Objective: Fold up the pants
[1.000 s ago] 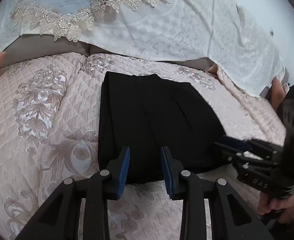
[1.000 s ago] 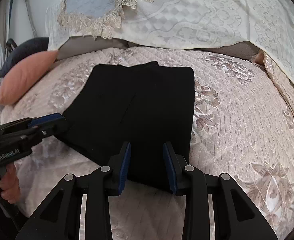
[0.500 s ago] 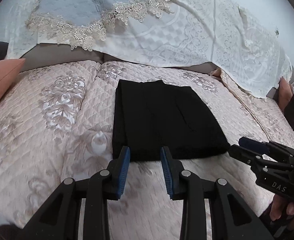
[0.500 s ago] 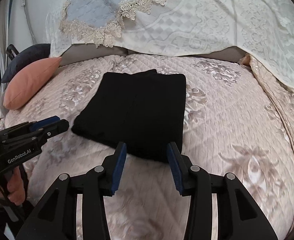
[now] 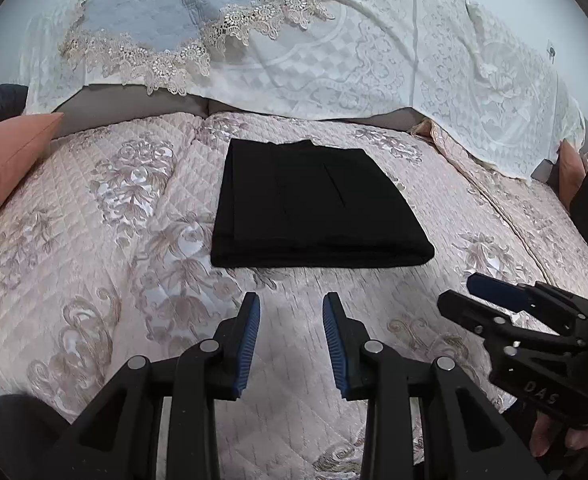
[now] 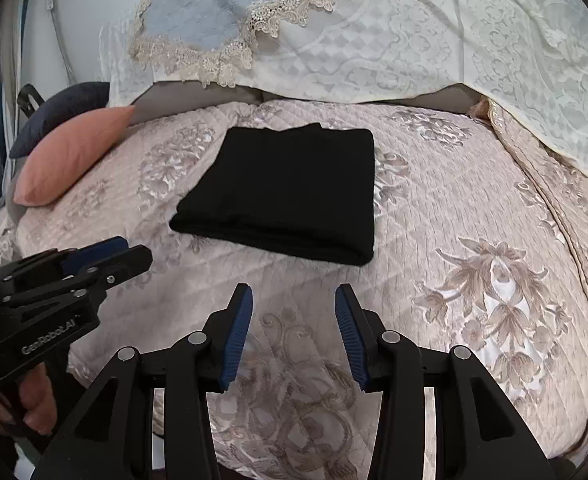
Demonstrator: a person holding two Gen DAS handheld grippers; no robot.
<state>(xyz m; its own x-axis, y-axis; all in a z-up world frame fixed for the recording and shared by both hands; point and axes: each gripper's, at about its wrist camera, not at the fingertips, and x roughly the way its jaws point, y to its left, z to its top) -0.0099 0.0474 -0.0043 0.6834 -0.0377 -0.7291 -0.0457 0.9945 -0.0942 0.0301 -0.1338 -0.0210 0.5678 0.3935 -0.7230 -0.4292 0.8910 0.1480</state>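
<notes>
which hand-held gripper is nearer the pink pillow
Left. The left hand-held gripper is on the pink pillow's side of the folded pants; the right hand-held gripper sits farther across.

in front of me lies a pink quilted bedspread [image 5: 93, 248] with floral embroidery. a salmon cushion [image 6: 73, 156] rests at its left edge, a dark cushion [image 6: 65, 108] behind it. white lace cover [image 5: 374, 60] drapes the back, a grey-blue lace-trimmed cloth [image 5: 165, 12] atop it.

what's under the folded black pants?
The folded black pants lie flat on the pink quilted bedspread, whose floral pattern shows all around them. The patch directly beneath and the inner fold layers are covered. Nothing lies on top; both hand-held grippers are clear.
</notes>
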